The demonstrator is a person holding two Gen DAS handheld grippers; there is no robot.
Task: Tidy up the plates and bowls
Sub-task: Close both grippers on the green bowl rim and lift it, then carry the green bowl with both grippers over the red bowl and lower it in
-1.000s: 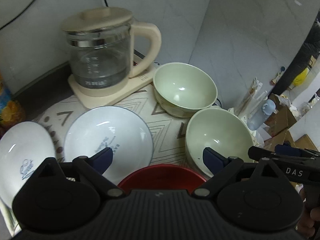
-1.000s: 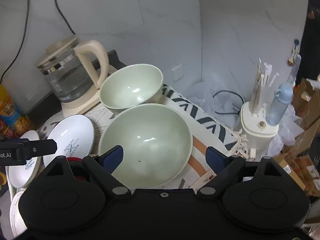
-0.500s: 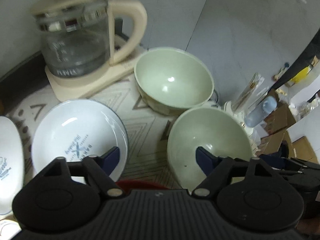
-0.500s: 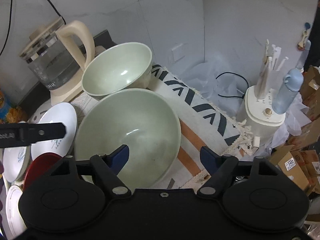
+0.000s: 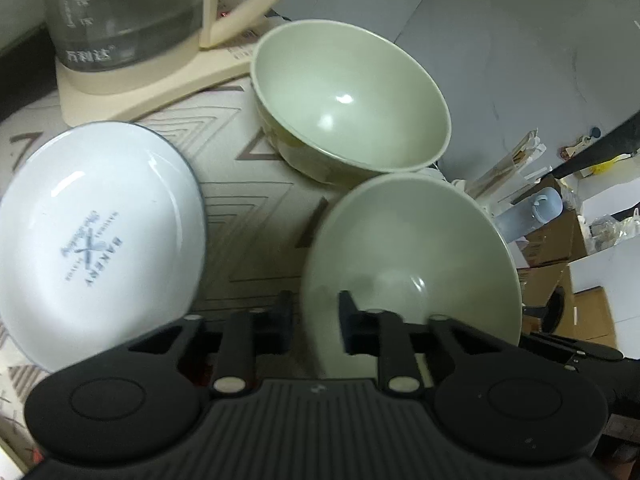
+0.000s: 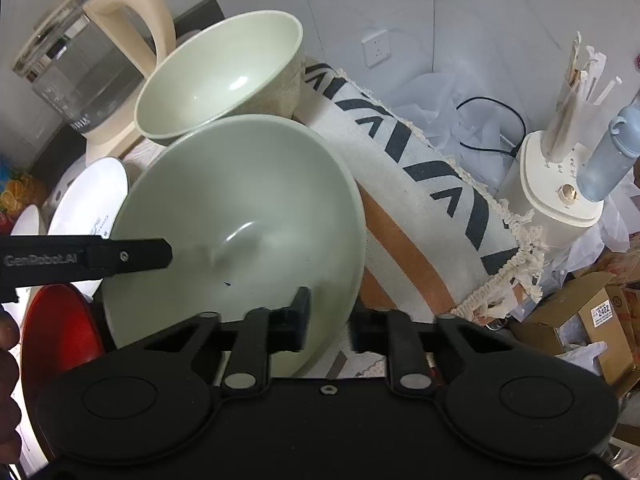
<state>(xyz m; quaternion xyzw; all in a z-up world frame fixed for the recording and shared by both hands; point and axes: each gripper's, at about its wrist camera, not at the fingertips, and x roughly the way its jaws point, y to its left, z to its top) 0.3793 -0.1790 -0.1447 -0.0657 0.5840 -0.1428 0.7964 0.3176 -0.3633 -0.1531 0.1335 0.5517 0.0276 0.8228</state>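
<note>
My left gripper (image 5: 313, 322) has just closed across the near green bowl's (image 5: 412, 264) left rim; my right gripper (image 6: 330, 326) has closed across its right rim, seemingly pinching; the far green bowl (image 5: 352, 96) sits behind, the white plate (image 5: 96, 236) left.

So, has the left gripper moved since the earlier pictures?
Yes. The left gripper has come down toward the near green bowl; the kettle now sits higher in its view. Its jaws have just been closing on the bowl's rim.
</note>
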